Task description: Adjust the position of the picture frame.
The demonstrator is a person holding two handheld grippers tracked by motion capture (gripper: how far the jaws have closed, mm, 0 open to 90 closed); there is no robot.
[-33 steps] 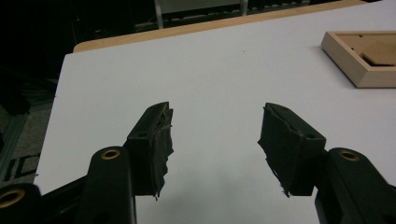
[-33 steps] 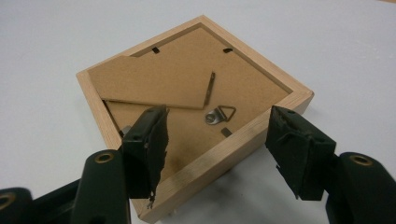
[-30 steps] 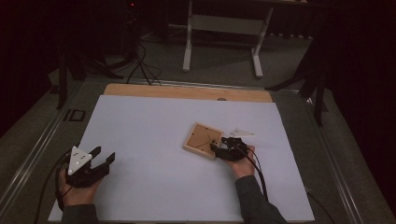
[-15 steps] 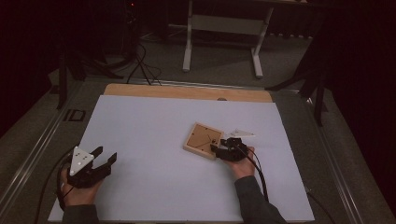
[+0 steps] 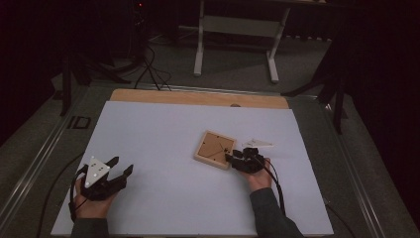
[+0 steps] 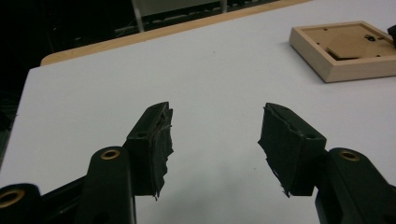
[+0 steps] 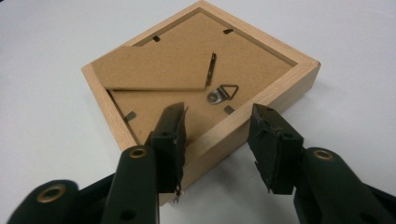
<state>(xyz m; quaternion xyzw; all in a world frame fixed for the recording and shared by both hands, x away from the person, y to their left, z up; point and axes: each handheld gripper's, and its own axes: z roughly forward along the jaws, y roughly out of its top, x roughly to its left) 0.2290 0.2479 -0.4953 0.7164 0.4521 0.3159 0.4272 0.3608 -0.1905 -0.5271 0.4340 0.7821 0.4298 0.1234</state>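
Now right claw (image 7: 217, 140) closing astride picture frame (image 7: 201, 88) near rail, not yet pinching; left claw (image 6: 215, 140) released, idle on desk (image 5: 163, 134). Next: clamp rail squarely.

- The counter (image 5: 148, 144) had a pale, matte top surface, with a light wood strip (image 5: 198, 97) along its far edge.
- Metal rails (image 5: 37, 158) bordered the counter on the left and right sides.
- The floor (image 5: 237, 77) beyond was grey.
- A white-legged table frame (image 5: 237, 29) stood on the floor behind the counter.
- Black cables (image 5: 148, 69) lay on the floor at the far left.
- The room was dimly lit; its far background was dark.
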